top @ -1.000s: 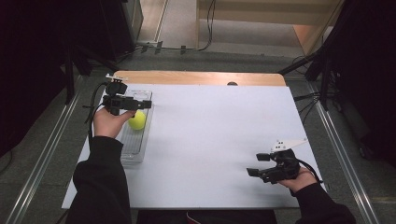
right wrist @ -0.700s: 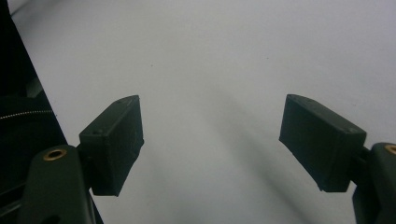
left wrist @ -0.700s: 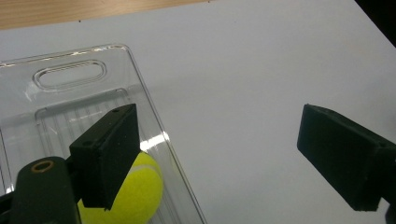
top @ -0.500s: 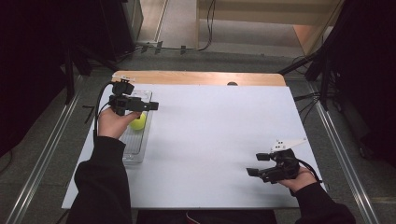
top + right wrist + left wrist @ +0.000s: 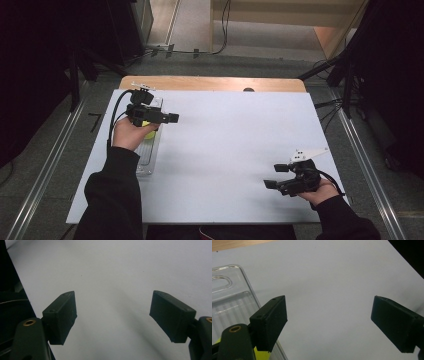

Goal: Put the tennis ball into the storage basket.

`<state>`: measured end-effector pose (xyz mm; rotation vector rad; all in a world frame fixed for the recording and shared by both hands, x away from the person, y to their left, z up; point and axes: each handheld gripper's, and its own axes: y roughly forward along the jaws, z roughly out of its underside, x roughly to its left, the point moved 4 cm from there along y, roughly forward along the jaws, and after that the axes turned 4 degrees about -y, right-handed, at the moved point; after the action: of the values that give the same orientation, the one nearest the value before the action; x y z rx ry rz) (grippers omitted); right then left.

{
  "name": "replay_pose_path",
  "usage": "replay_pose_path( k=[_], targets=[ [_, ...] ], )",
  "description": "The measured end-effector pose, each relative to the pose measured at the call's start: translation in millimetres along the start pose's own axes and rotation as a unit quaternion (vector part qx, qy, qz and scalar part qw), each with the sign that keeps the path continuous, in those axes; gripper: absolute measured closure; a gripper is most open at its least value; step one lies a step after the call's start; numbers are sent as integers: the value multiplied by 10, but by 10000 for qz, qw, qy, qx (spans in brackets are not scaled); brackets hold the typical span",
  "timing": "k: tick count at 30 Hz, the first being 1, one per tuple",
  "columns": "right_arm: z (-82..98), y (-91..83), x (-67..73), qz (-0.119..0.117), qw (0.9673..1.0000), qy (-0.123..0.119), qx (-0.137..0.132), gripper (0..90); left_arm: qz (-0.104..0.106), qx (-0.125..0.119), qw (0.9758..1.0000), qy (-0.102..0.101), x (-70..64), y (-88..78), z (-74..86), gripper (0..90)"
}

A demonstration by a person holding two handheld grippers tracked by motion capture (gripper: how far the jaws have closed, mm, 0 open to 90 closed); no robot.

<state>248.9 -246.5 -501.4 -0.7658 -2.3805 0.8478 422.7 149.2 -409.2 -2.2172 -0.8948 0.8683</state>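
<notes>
In the high view, the left claw (image 5: pixel 171 118) is seen held above the near-left part of the white desk (image 5: pixel 235 150), its jaws pointing towards the middle, over a clear plastic tray (image 5: pixel 148 155) in which a yellow-green ball (image 5: pixel 150 131) lies, partly hidden by the hand. The right claw (image 5: pixel 276 176) is held low over the desk's near-right corner, well apart from the tray. In the left gripper view, the left claw (image 5: pixel 342 322) is shown wide apart with nothing between its jaws; the tray's ribbed floor (image 5: pixel 229 305) and a sliver of the ball (image 5: pixel 262 355) are seen at bottom left. In the right gripper view, the right claw (image 5: pixel 113 317) is likewise spread wide and empty over bare desk
</notes>
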Motion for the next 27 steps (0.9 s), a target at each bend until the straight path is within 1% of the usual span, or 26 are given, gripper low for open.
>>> replay_pose_path(
  k=[2,3,7,9,12,14,17,19,22,23,25,27],
  targets=[
    [-1,-3,0,1,10000,3,-9,197,73,12,10000,20,-19,8,12,142],
    [-1,-3,-2,5,10000,0,-13,196,91,58,9999,51,-28,12,21,143],
    [-1,-1,0,-2,10000,3,-7,197,162,85,9998,86,-74,20,57,143],
    [-1,-3,0,0,10000,5,-9,197,164,47,9998,108,-95,13,74,144],
    [-1,-3,-2,3,10000,10,-12,197,273,-13,9995,144,-127,-1,111,144],
    [-1,-3,-2,1,10000,5,-13,197,347,-36,9993,106,-144,-4,140,144],
    [-2,-2,0,-7,10000,8,-13,197,366,-2,9993,123,-166,-8,176,144],
    [-5,-5,2,-26,10000,31,-29,196,339,-18,9993,137,-179,-11,193,144],
    [-4,-5,-2,-17,10000,51,-25,197,383,-22,9991,182,-194,-17,224,144],
    [-3,-5,-4,-8,10000,58,-29,197,387,-27,9991,168,-198,-18,233,144],
    [-2,-8,-5,-8,10000,74,-27,197,347,-1,9992,210,-200,-21,253,144],
    [-2,-8,-6,-9,10000,75,-29,197,353,2,9991,242,-213,-20,281,144]
  ],
)
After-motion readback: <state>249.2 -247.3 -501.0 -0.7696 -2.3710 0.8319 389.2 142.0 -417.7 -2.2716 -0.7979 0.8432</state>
